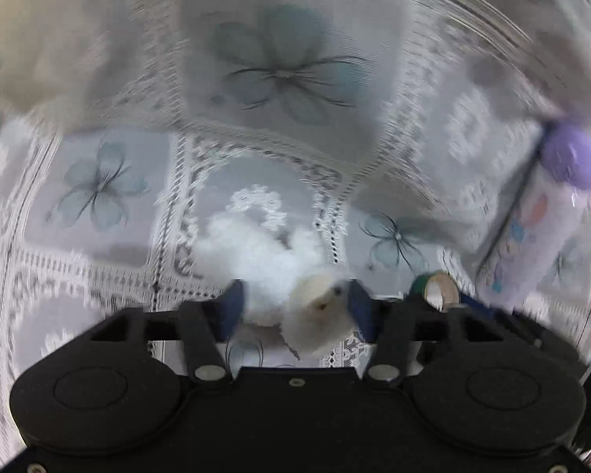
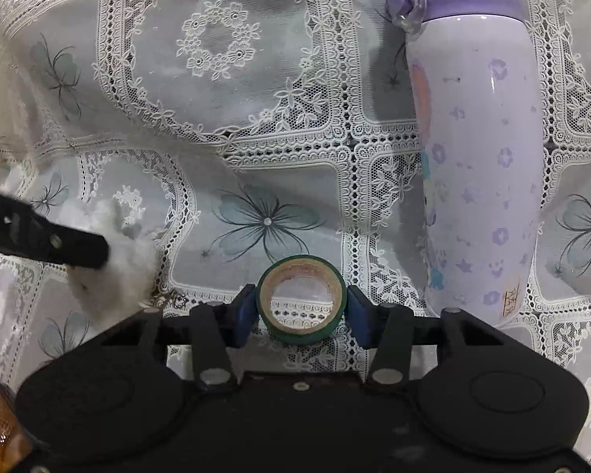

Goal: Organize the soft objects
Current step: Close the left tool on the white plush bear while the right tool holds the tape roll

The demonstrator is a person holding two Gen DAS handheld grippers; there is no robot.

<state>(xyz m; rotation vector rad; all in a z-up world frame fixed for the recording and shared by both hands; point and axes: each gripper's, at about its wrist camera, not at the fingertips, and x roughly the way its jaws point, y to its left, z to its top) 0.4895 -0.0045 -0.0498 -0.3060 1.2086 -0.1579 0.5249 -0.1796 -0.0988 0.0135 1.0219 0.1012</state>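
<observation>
White fluffy plush (image 1: 315, 307) sits between the left gripper's (image 1: 295, 307) blue pads, on the lace cloth (image 1: 98, 256). Pic is motion-blurred, but the right pad (image 1: 358, 303) looks to touch the plush while the left pad (image 1: 230, 307) stands just off it w/ a gap, so jaws are apart, not clamped. More white fluff spreads from the plush toward the far side.

Just right of the plush in the left wrist view: green tape roll (image 2: 301, 301), lying flat on the cloth. Right gripper (image 2: 301, 307) is clamped on the roll, both blue pads pressing its outer sides, cardboard core facing up.

Beyond the tape & to its right, a lilac bottle (image 2: 480, 157) w/ purple lid stands upright on the cloth, near but apart from the roll.

From the right wrist view, the plush is left of the tape, partly covered by the left gripper's black finger (image 2: 59, 240). Amber reflector-like bit (image 2: 0, 425) at that view's lower-left edge; can't tell what it is.
</observation>
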